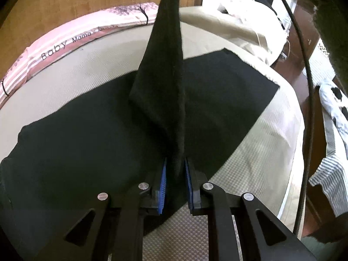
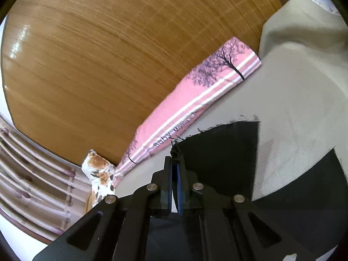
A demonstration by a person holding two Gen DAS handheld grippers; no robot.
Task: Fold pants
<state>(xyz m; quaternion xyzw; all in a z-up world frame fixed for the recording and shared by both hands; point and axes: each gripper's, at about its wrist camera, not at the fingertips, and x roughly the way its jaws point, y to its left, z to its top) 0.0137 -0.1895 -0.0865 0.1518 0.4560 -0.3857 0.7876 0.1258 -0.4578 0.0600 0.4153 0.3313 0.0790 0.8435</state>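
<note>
Black pants (image 1: 82,134) lie spread on a beige mattress (image 1: 71,80). My left gripper (image 1: 175,163) is shut on a fold of the black cloth, which rises as a taut strip (image 1: 167,54) up past the top of the left wrist view. In the right wrist view my right gripper (image 2: 174,163) is shut on the frayed corner of the pants (image 2: 219,152), held above the mattress (image 2: 293,100), with the cloth hanging down to the right of its fingers.
A pink striped cloth (image 2: 191,104) printed with trees lies along the mattress's far edge against a wooden headboard (image 2: 108,54). Rumpled cream bedding (image 1: 243,21) sits at the back right. A black cable (image 1: 308,87) and striped fabric (image 1: 330,174) hang at the right.
</note>
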